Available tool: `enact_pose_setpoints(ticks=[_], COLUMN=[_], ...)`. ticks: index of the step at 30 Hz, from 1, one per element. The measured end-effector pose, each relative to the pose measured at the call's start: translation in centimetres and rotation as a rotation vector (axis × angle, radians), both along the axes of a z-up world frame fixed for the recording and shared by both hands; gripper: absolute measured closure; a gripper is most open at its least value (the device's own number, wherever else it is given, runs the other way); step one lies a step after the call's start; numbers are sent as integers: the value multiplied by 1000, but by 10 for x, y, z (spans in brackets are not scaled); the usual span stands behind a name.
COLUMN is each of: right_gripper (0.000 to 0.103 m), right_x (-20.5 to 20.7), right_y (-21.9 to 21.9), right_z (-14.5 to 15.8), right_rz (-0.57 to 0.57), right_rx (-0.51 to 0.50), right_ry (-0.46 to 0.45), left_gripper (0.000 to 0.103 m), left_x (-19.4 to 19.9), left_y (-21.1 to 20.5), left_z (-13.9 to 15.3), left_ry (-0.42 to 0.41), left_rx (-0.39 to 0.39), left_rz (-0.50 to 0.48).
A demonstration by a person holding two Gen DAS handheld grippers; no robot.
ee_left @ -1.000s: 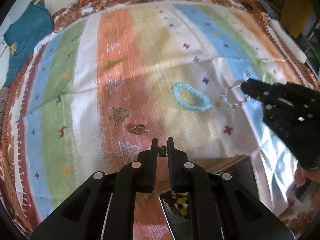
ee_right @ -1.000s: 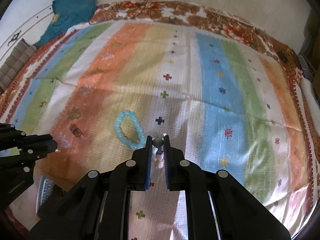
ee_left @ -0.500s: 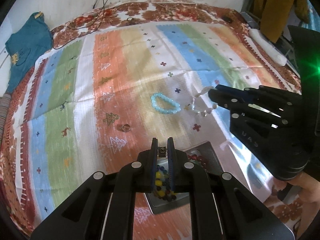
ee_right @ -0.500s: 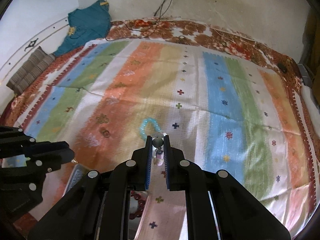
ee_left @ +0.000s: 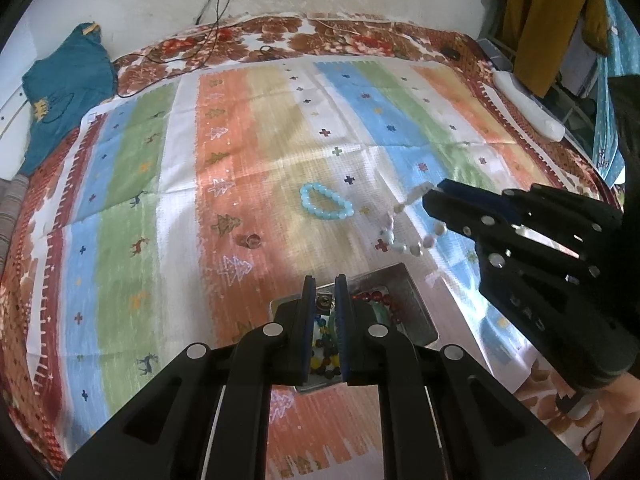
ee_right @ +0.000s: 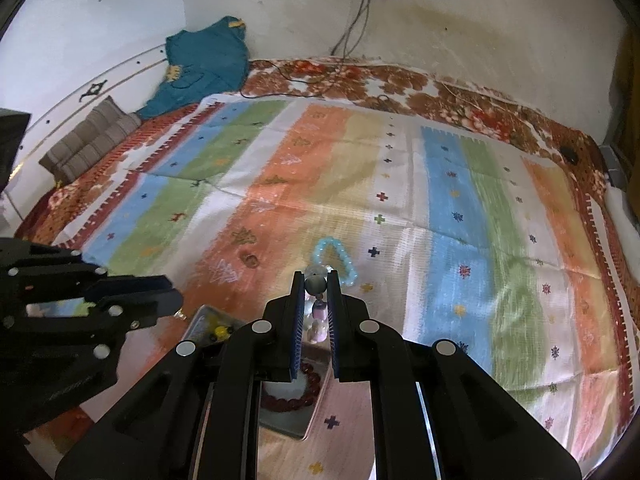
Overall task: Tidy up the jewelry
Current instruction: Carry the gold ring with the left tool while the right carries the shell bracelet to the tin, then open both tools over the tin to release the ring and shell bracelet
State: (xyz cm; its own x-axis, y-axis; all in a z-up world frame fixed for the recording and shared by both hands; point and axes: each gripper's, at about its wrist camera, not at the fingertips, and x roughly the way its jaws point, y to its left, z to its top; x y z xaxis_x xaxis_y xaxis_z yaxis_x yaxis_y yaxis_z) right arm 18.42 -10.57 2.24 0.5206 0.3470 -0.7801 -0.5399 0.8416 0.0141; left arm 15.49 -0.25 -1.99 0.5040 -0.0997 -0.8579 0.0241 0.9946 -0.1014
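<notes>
My left gripper point(ee_left: 323, 281) is shut on a small metal trinket point(ee_left: 323, 302) and hangs over a metal tray point(ee_left: 404, 280) holding red beads point(ee_left: 376, 298) and multicoloured beads point(ee_left: 320, 356). My right gripper point(ee_right: 316, 280) is shut on a dark bead of a white bead bracelet point(ee_right: 318, 324), which dangles in the air point(ee_left: 408, 236) to the right of the tray. A light blue bracelet point(ee_left: 326, 202) and a small ring point(ee_left: 253, 241) lie on the striped cloth beyond. In the right wrist view the left gripper point(ee_right: 174, 300) is at the left, above the tray point(ee_right: 196, 322).
The striped cloth point(ee_left: 192, 208) covers a flowered bedspread against a white wall. A teal garment point(ee_left: 68, 92) lies at the far left corner, cables point(ee_left: 208, 20) run down the wall, and folded fabric point(ee_right: 88, 140) sits by the left edge. A white object point(ee_left: 528, 108) lies at the right edge.
Both grippers have risen and drawn back, each keeping its hold. The tray has come into view under them, and the blue bracelet and ring now look farther off.
</notes>
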Motion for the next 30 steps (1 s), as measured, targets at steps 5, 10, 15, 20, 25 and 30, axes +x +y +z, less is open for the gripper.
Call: enact_pose_setpoints(ticks=[5,10,15,20,25,30], right_gripper=[91,91,91,88,74,63], right_x=[-12,-25,-29,-21,-17,-7], right_y=[-2,-3,-6,-9,-10,-11], right_z=[-1,-3,-10,-19,-25,-30], right_rz=[14,30,27,-2,-18,-42], right_rx=[0,-4,5,-30,-43,-55], right_ry=[5,12,50,71,77,78], left_gripper=[94,94,93,80,67,58], left_x=[-10,-17,-19,-17,-15,-7], left_y=[0,-3,-6,4,13,27], left_z=[1,2,-2,-6,-8,-21], left_ry=[-5,-11,9,29,30,56], left_rx=[2,1,4,-13,-9,26], left_rz=[3,0,-4,45,76,129])
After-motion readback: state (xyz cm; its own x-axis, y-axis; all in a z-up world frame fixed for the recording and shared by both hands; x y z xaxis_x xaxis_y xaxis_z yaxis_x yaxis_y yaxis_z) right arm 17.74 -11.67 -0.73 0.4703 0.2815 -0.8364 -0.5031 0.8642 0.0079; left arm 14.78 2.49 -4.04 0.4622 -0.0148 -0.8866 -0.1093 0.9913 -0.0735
